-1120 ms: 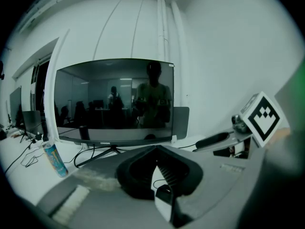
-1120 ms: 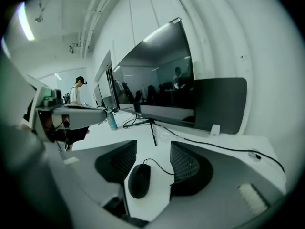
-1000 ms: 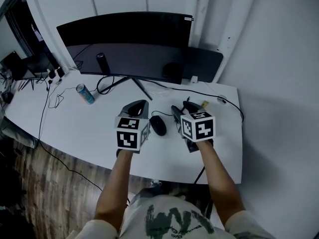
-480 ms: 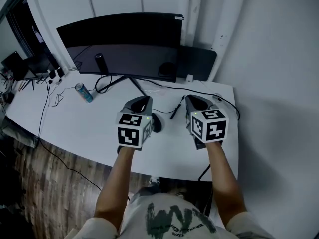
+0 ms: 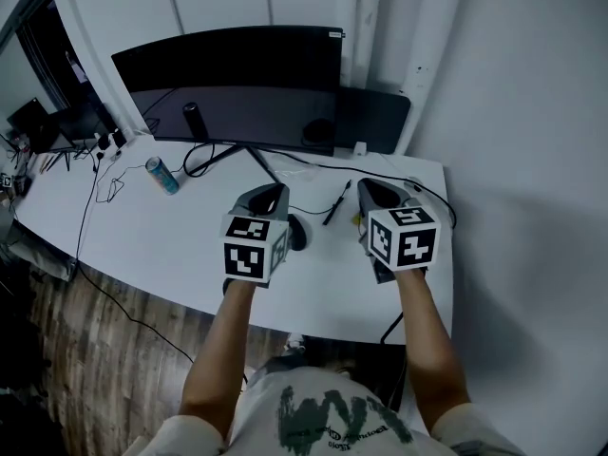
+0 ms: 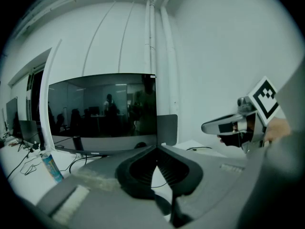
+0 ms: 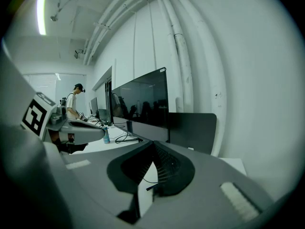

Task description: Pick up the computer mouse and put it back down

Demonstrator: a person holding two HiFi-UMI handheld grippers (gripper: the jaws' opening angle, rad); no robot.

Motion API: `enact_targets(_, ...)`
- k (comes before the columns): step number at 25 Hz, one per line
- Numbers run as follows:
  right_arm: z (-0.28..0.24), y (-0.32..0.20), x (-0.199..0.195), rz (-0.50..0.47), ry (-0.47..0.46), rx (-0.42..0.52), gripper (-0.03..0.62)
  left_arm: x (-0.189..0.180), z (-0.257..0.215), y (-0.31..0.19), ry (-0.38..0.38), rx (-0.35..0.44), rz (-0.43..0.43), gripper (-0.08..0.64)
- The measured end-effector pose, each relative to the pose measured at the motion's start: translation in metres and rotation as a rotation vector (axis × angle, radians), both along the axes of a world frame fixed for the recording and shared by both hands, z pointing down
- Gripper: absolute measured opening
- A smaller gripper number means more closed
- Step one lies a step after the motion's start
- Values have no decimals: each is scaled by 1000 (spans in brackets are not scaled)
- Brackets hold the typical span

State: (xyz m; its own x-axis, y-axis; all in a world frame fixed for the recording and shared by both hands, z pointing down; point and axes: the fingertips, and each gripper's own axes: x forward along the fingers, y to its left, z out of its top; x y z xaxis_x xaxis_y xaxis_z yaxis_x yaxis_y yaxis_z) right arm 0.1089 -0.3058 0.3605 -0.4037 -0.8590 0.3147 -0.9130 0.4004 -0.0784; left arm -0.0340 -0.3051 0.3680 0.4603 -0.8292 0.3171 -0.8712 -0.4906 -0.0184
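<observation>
Two grippers hang level in front of the monitor in the head view, the left gripper and the right gripper, both above the desk. The mouse lies on the desk before the monitor's stand, half hidden behind the left gripper and held by neither. Only this view shows it. A pen lies before the monitor's right end and a can before its left end.

Left gripper view: the left gripper has its jaws together, tip to tip, with nothing between them. The monitor fills the background, with the can under its left end and the right gripper to its right.

Right gripper view: the right gripper is likewise closed and empty. The monitor runs off slantwise, with the left gripper left of it. Only here, a person stands far beyond the monitor.
</observation>
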Motion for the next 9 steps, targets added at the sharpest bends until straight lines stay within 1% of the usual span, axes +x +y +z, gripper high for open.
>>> enact_targets(9, -2, 2, 3, -5, -1, 6, -2, 6, -3, 3, -2, 7, 1, 2)
